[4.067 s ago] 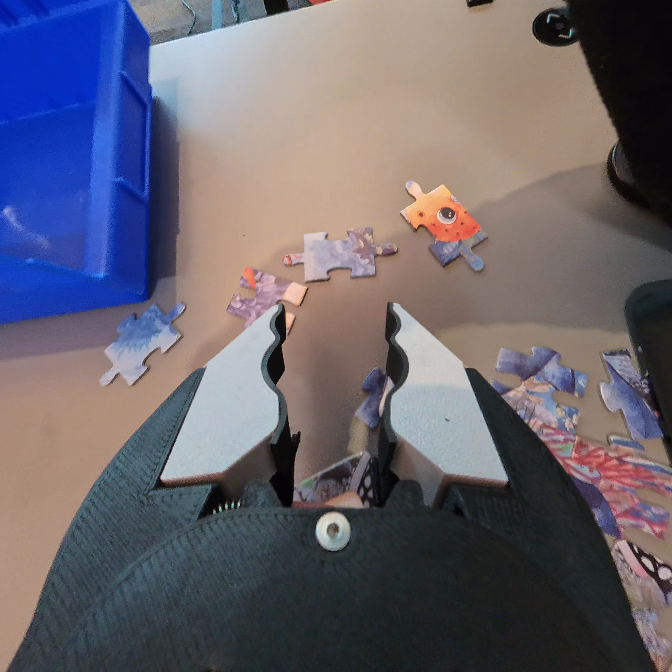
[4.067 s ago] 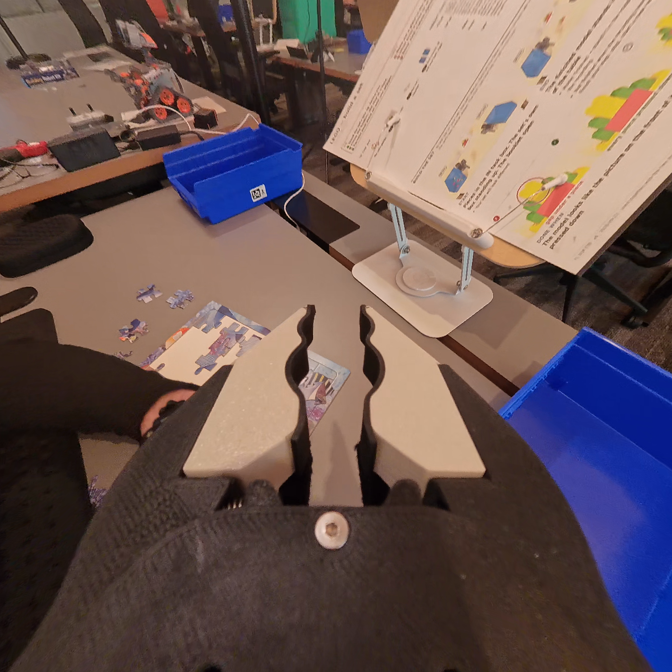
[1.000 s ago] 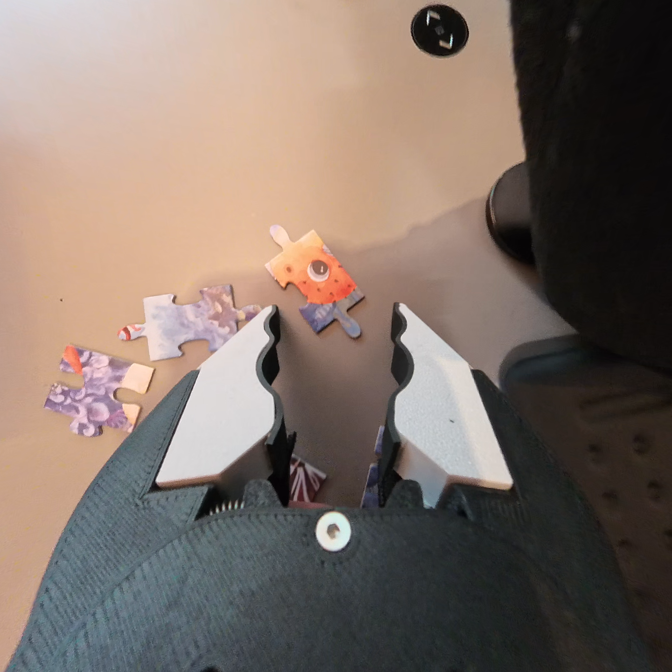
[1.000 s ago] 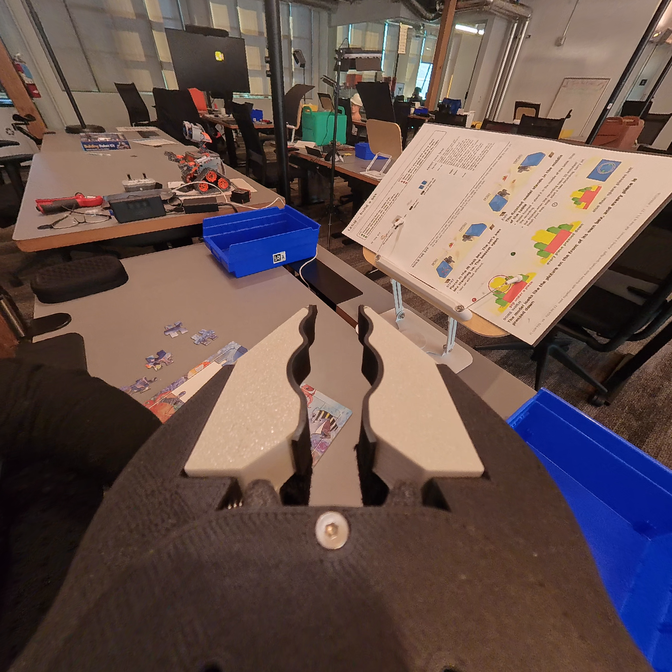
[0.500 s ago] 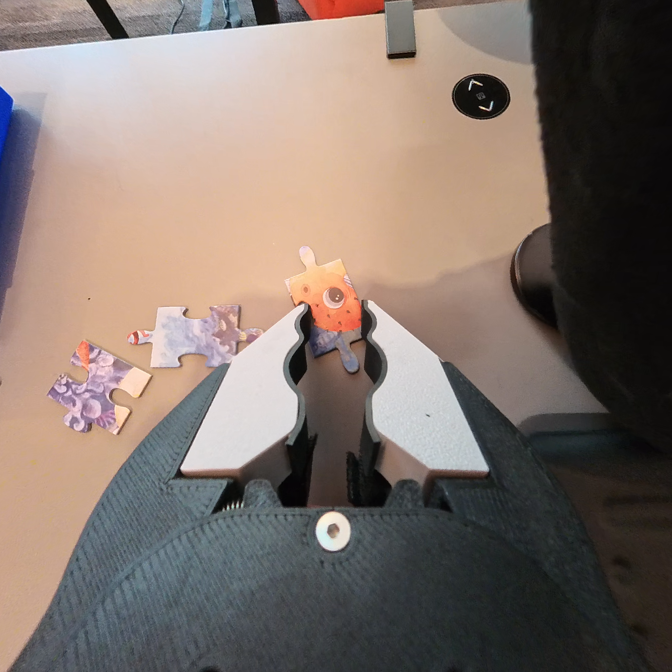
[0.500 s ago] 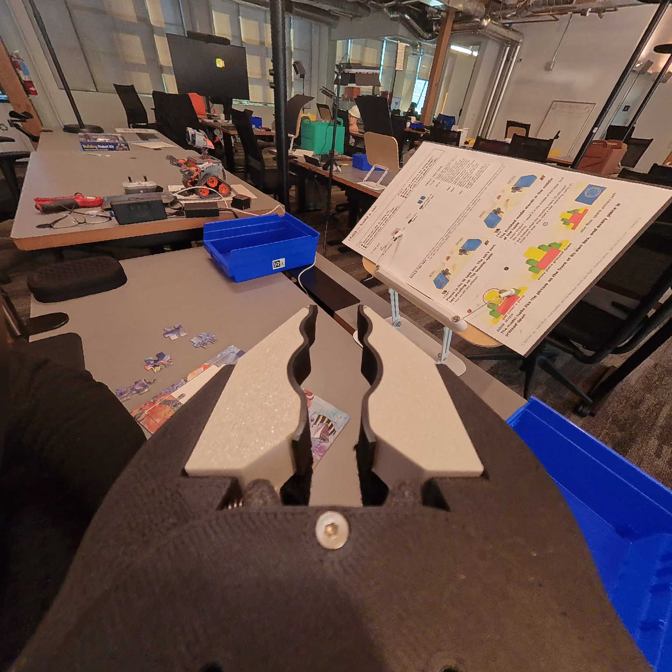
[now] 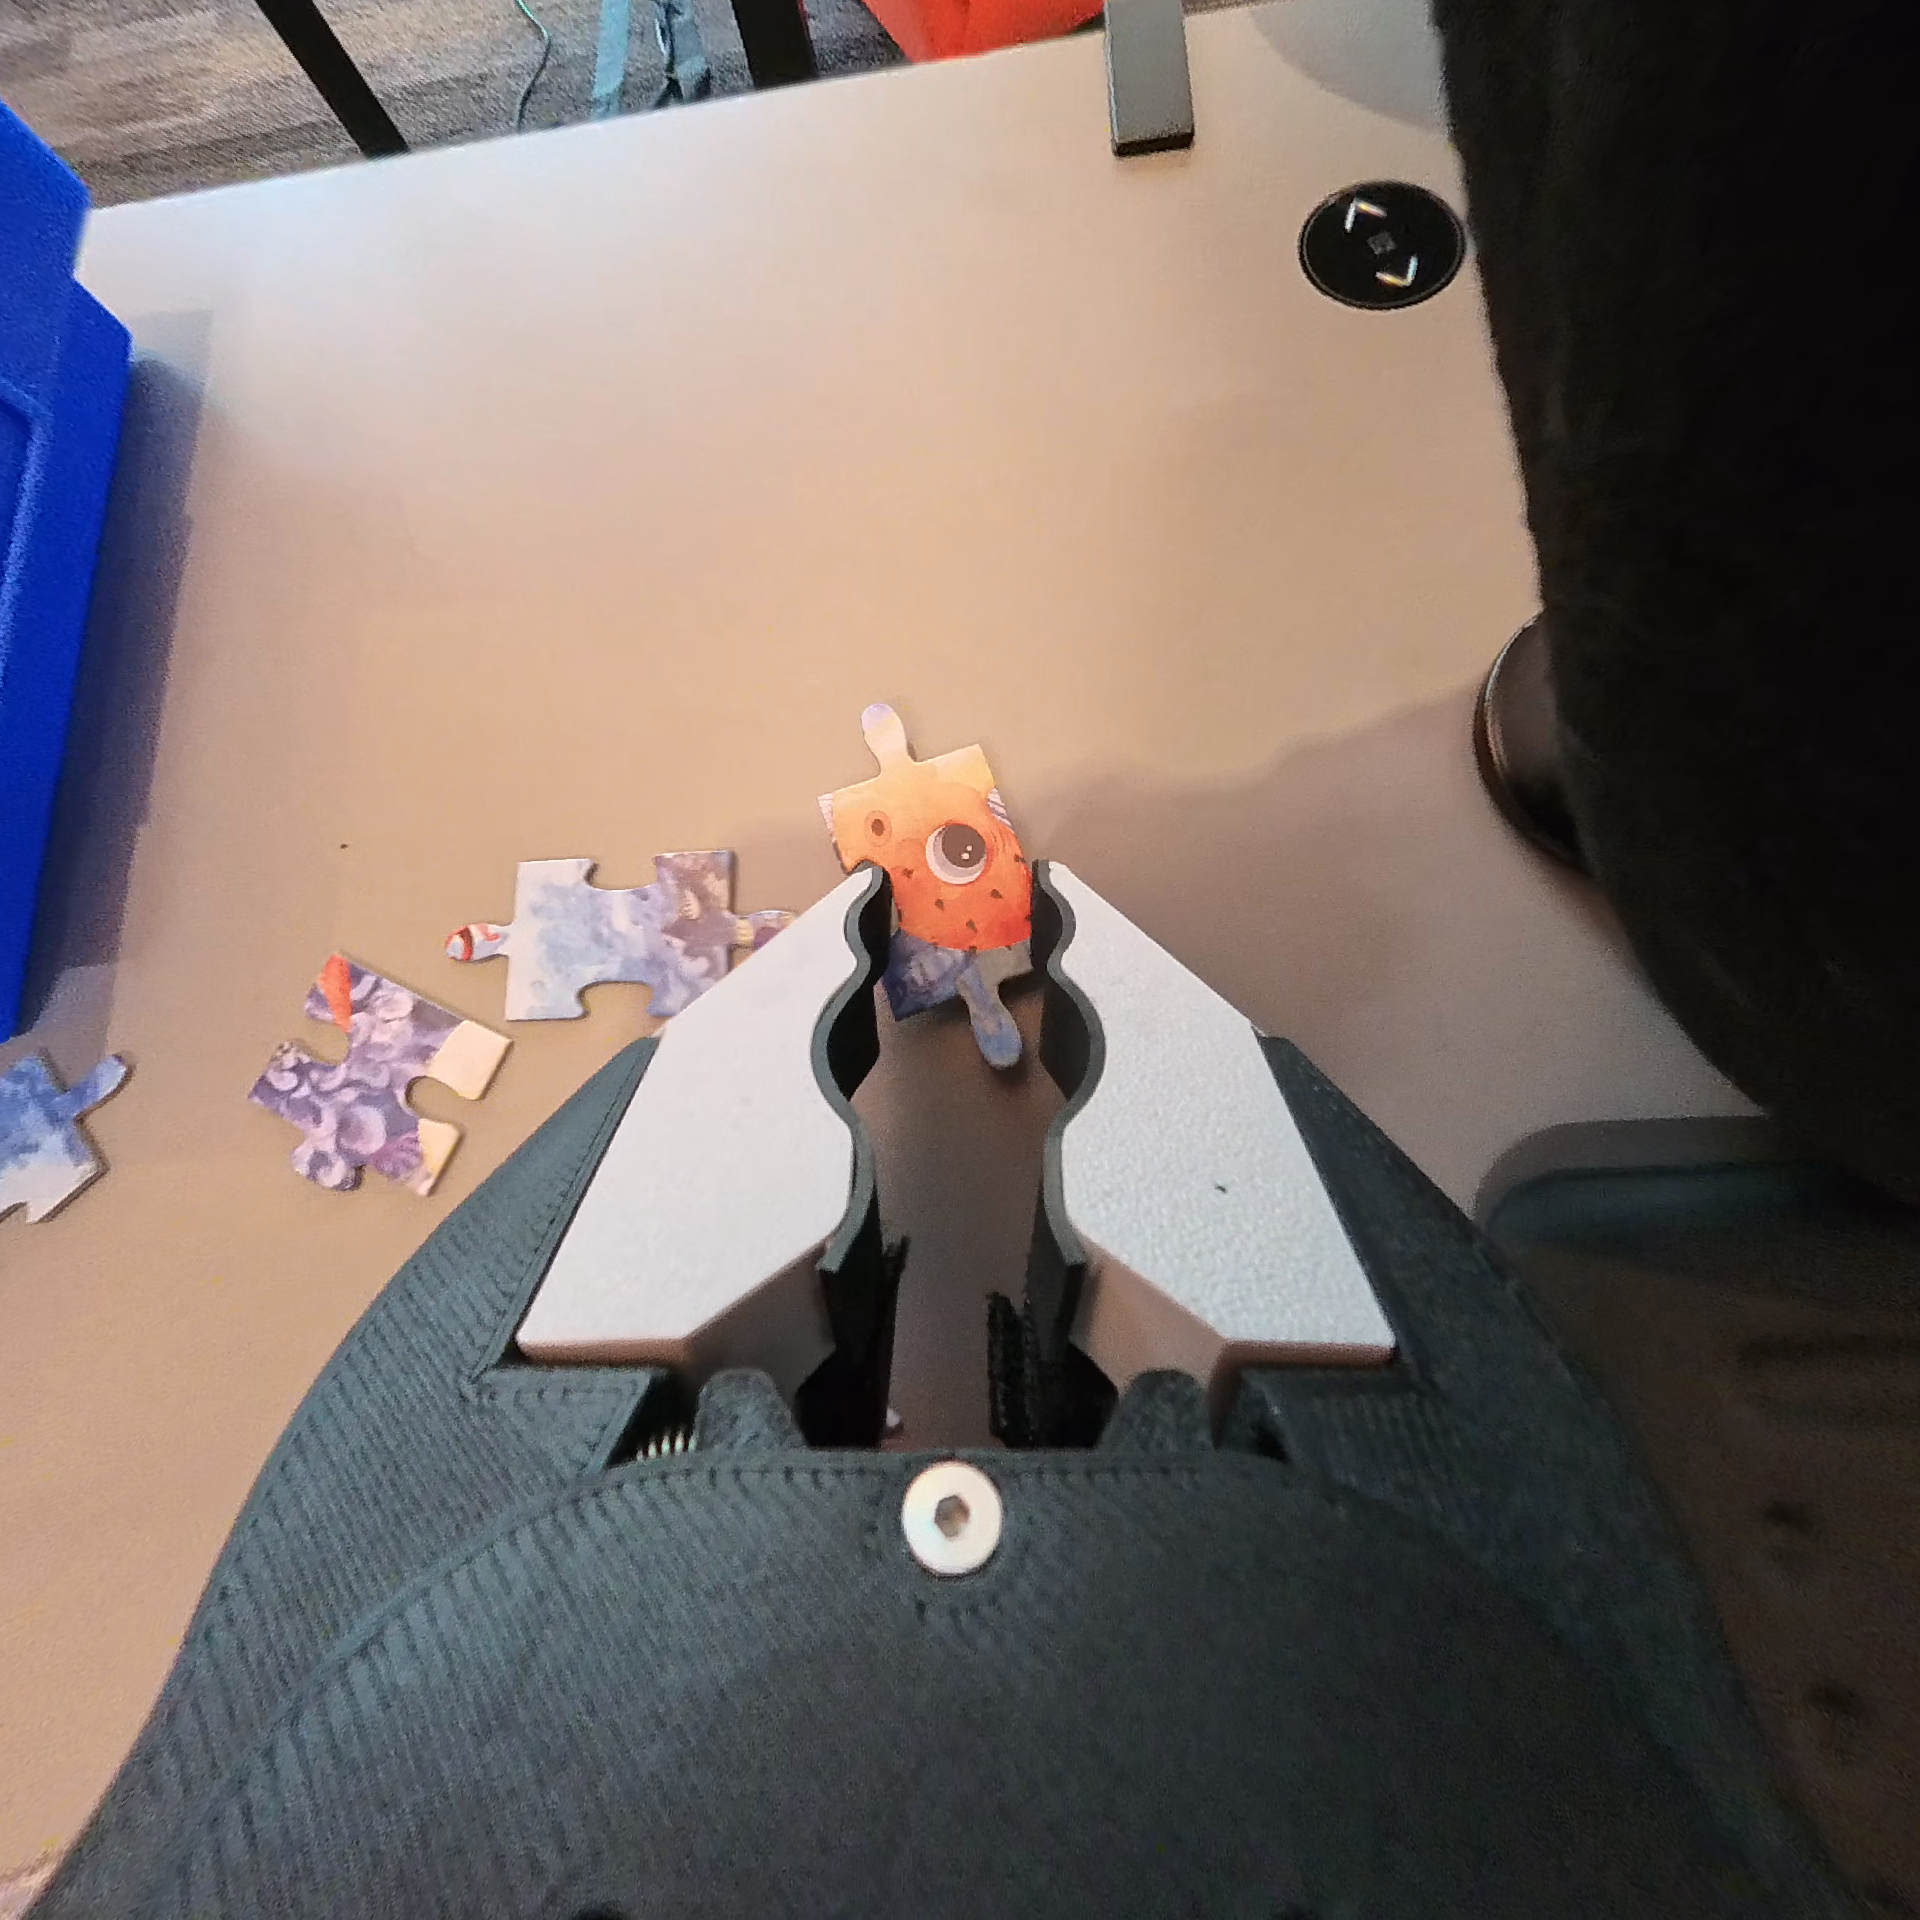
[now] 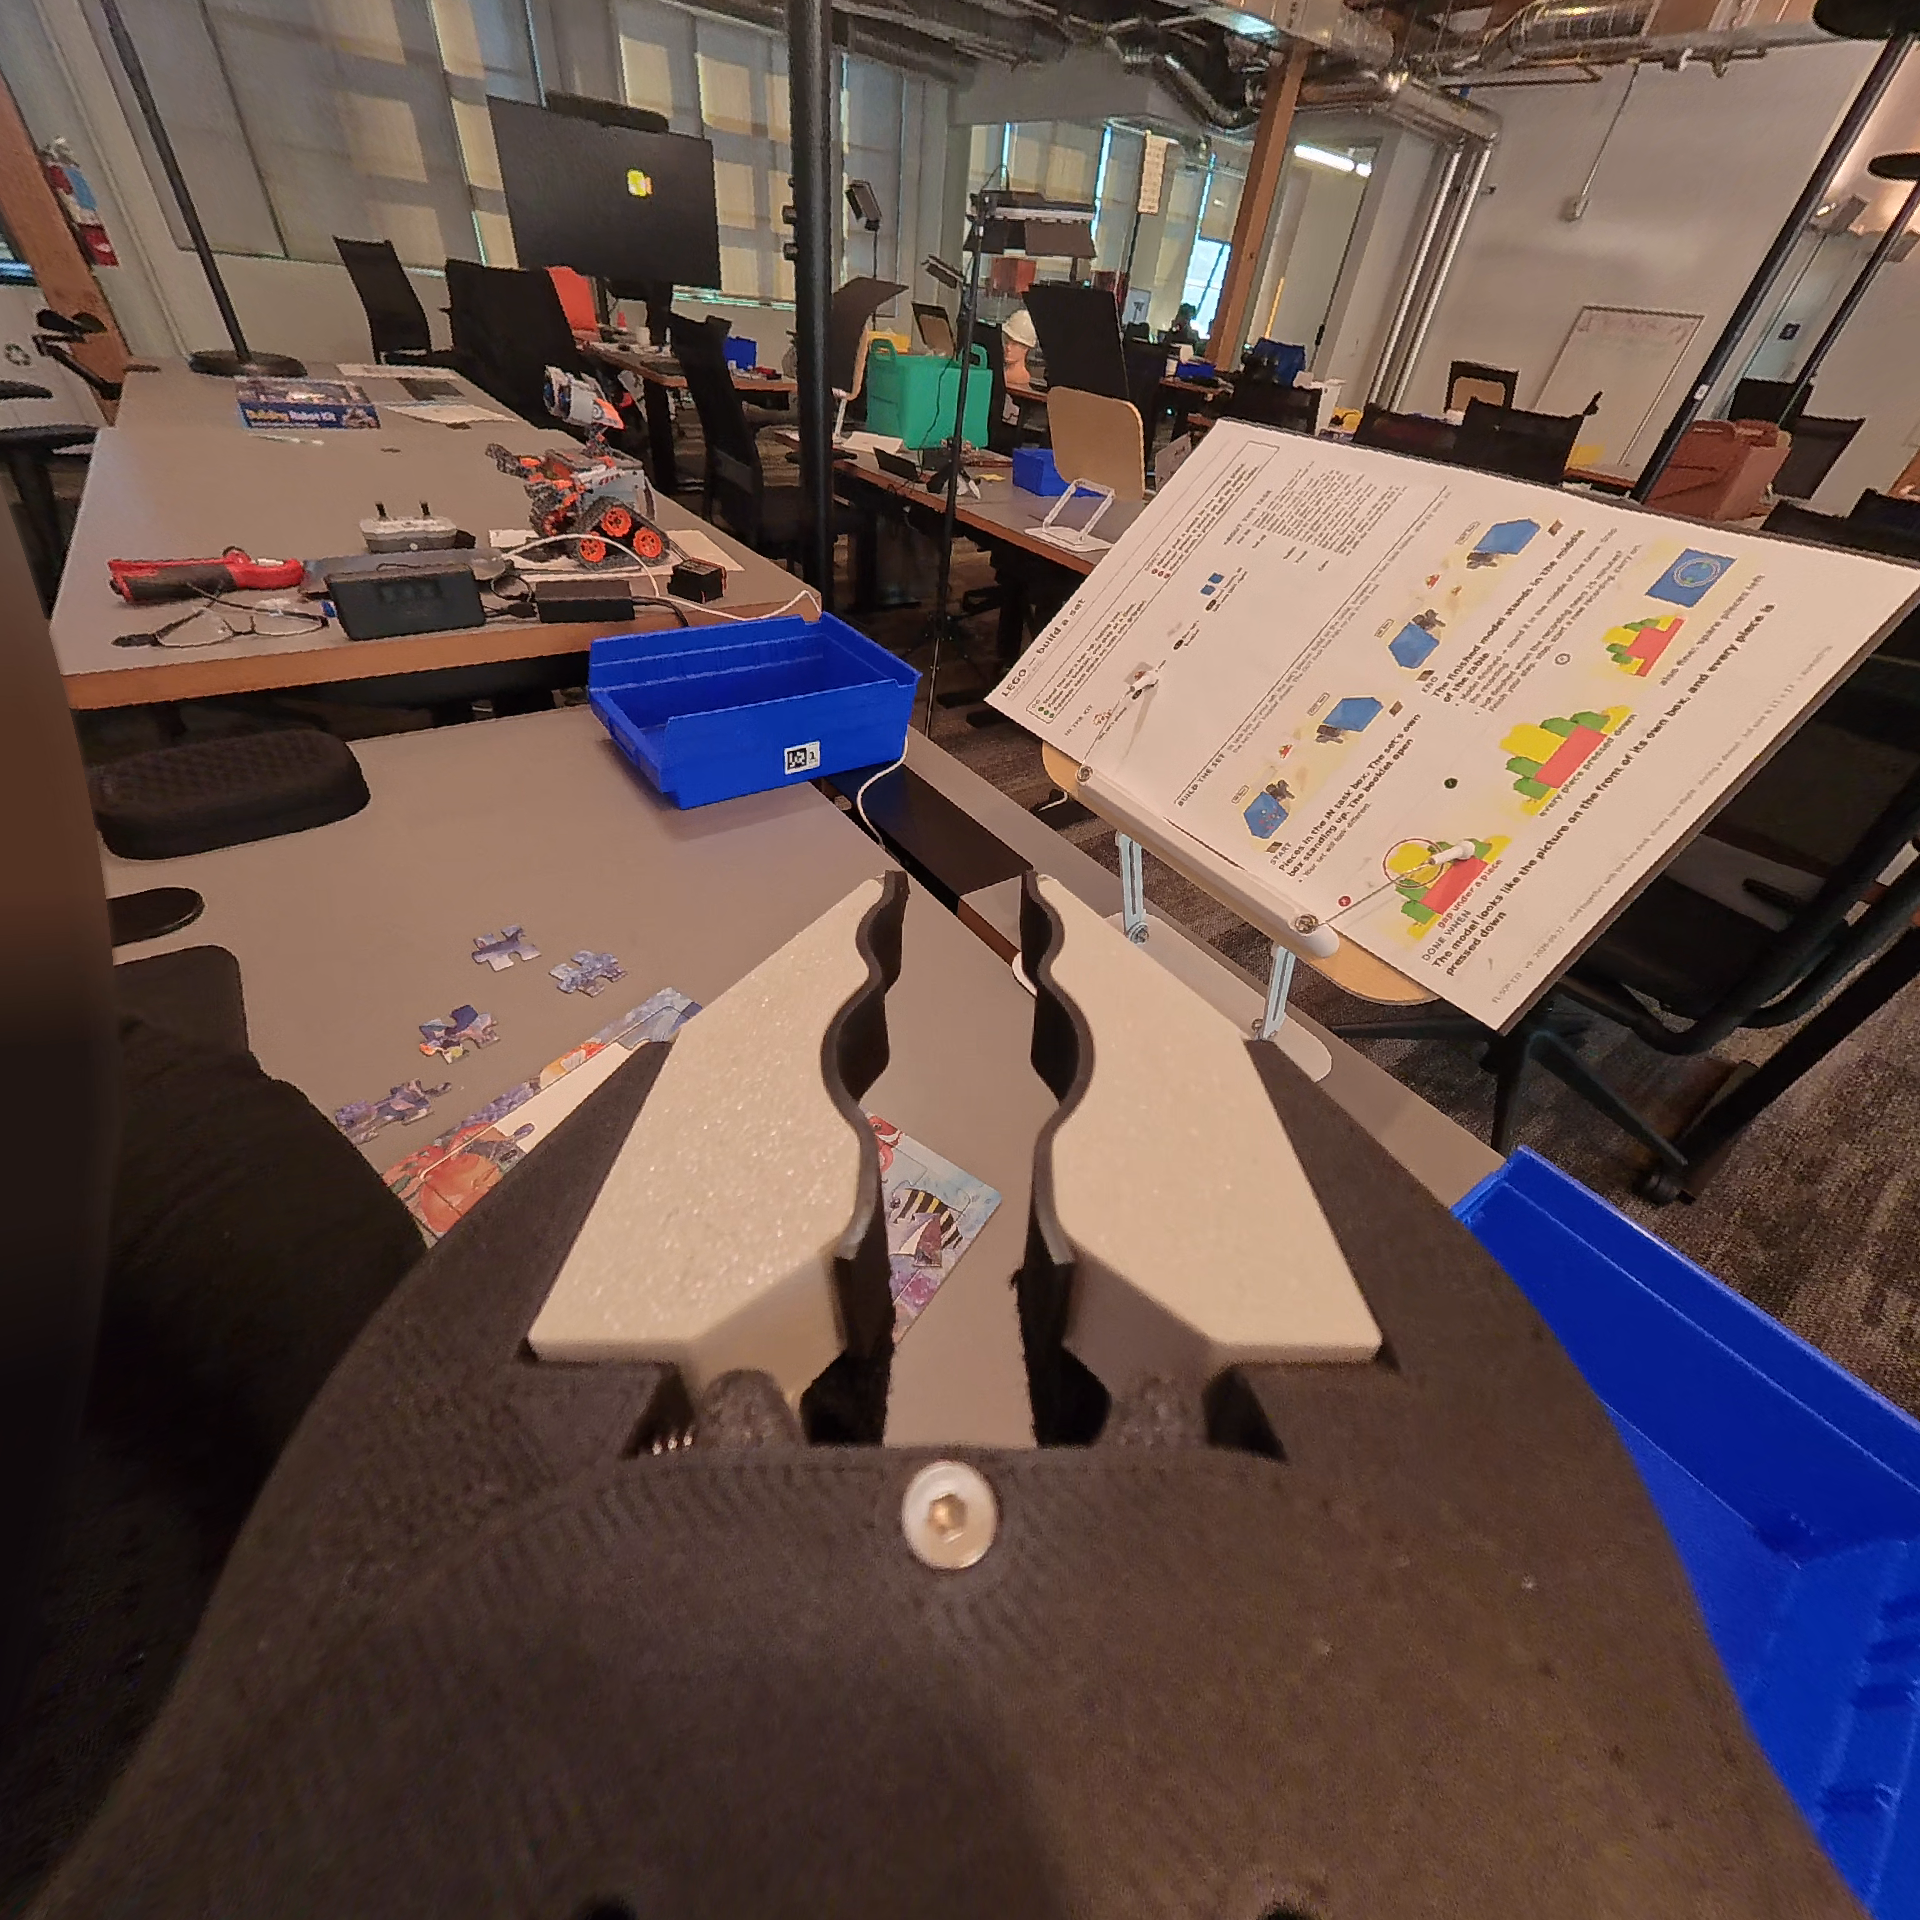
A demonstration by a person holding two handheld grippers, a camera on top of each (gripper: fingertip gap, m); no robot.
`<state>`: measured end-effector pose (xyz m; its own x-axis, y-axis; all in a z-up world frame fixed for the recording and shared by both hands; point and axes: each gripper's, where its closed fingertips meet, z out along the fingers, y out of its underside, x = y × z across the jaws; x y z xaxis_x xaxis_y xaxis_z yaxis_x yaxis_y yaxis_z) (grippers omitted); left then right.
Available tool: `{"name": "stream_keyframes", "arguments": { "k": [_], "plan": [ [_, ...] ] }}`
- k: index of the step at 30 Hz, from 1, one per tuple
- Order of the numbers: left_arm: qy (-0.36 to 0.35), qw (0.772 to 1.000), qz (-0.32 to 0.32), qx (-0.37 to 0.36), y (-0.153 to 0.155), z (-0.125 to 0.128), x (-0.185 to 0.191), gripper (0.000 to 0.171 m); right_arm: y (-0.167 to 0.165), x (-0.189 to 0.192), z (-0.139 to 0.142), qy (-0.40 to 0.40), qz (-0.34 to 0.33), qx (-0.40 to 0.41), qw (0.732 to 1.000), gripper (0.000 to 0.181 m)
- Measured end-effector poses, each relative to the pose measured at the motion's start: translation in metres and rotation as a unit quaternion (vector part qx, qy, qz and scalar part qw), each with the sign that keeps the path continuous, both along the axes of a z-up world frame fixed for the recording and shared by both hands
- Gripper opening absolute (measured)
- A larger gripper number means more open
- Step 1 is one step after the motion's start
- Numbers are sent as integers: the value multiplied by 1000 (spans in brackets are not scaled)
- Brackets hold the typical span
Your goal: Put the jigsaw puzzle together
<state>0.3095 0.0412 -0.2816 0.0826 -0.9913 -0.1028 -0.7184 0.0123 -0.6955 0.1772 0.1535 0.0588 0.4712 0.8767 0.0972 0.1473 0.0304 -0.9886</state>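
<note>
My left tongs have two pale grey, wedge-shaped fingers with wavy black inner edges, set in a dark ribbed printed body with one silver hex screw at its middle. My right tongs look the same, screw included. The dark mass at the left view's right edge may be my black sleeve.

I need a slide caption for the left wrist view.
Left hand-held gripper clamps the orange puzzle piece above the table.

We swung our left gripper over to the orange fish piece, closed its fingers on it and tilted it up.
</note>
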Motion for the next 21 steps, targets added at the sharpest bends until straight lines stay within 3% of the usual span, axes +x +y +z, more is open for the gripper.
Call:
{"name": "stream_keyframes", "arguments": {
  "k": [2, 3, 12, 14, 18, 21],
  "plan": [
    [-5, 1000, 6, 1, 4, 6, -3, 25, 0, 0, 1, 0, 0, 1, 1000, 21],
    [-9, 1000, 12, 5, 8, 9, -5, 0, -1, 0, 1, 1, 0, 2, 1000, 20],
    [-11, 999, 44, -7, 23, 21, -50, 0, -3, -4, 1, -4, 4, 4, 1000, 20],
    [-22, 999, 26, -13, 15, 23, -53, 6, -5, -4, 2, -3, 4, 6, 1000, 20],
    [-18, 999, -4, -28, -7, 20, -44, 39, -8, -4, 5, -2, 5, 11, 1000, 20],
    [-20, 997, -48, -56, -34, 15, -32, 49, -12, -2, 8, 1, 6, 17, 1000, 20]
  ]
}}
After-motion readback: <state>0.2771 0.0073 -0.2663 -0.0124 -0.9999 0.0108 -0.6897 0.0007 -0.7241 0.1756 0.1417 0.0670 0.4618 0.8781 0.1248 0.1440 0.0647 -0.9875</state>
